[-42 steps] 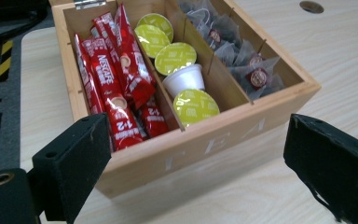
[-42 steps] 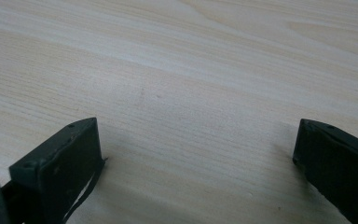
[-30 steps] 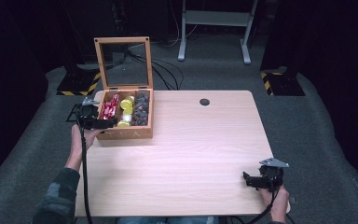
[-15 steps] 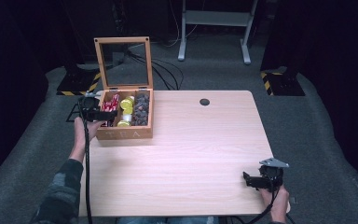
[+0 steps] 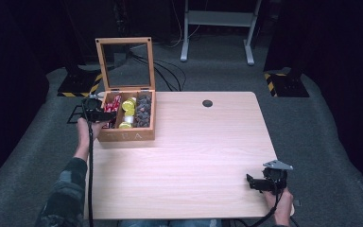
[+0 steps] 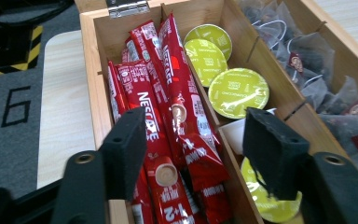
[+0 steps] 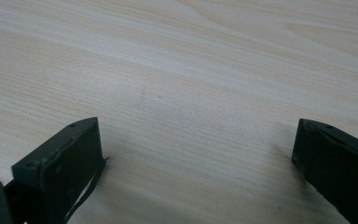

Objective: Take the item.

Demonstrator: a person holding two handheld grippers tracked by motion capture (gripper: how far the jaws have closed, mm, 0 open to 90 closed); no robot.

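Observation:
An open wooden tea box [image 5: 125, 137] stands at the table's left, its glass lid [image 5: 124, 64] upright. It holds red Nescafe sachets [image 6: 168, 107] on the left, yellow-green capsules [image 6: 237, 91] in the middle and dark tea bags [image 6: 317, 74] on the right. My left gripper [image 6: 198, 154] hangs over the sachet compartment [image 5: 112, 105]. Its jaws have just been closing and straddle several sachets, with gaps still at the pads. My right gripper [image 5: 255, 182] rests near the table's front right corner, and its jaws [image 7: 196, 163] stand wide over bare wood.
The light wooden table [image 5: 194, 156] has a dark cable hole [image 5: 207, 103] near its far edge. Grey carpet surrounds it, with yellow-black tape [image 5: 75, 87] at the left and a white metal frame [image 5: 217, 19] behind.
My left gripper has edged a little toward the box's left compartment and sunk slightly. The right gripper has stayed where it was.

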